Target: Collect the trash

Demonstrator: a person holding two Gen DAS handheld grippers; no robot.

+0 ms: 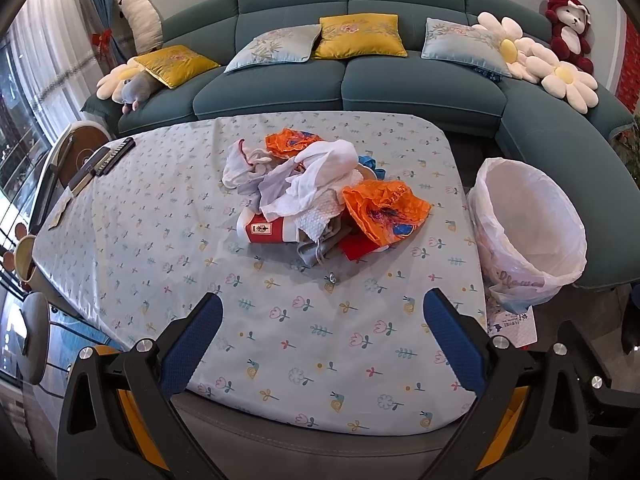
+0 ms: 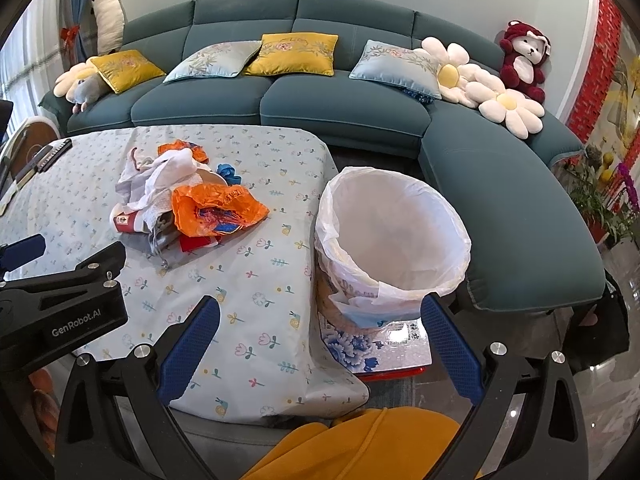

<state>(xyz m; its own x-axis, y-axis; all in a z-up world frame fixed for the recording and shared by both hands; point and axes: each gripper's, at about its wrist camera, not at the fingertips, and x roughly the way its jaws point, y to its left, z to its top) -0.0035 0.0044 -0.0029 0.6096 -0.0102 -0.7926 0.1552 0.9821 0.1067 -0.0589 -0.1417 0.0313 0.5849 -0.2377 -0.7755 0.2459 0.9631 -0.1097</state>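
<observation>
Holding both the left gripper (image 1: pixel 322 312) and right gripper (image 2: pixel 320 316) wide apart and empty, you face a tangled trash pile (image 1: pixel 320 184). Grab carelessly and loose wrappers may slide off the table (image 1: pixel 160 240), missing the bin (image 2: pixel 394 236).

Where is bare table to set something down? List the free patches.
Free: the near strip of the table between the trash pile and the left tongs; also the left stretch between pile and remote. Crowded: the middle, under the pile, toward the bin.
</observation>
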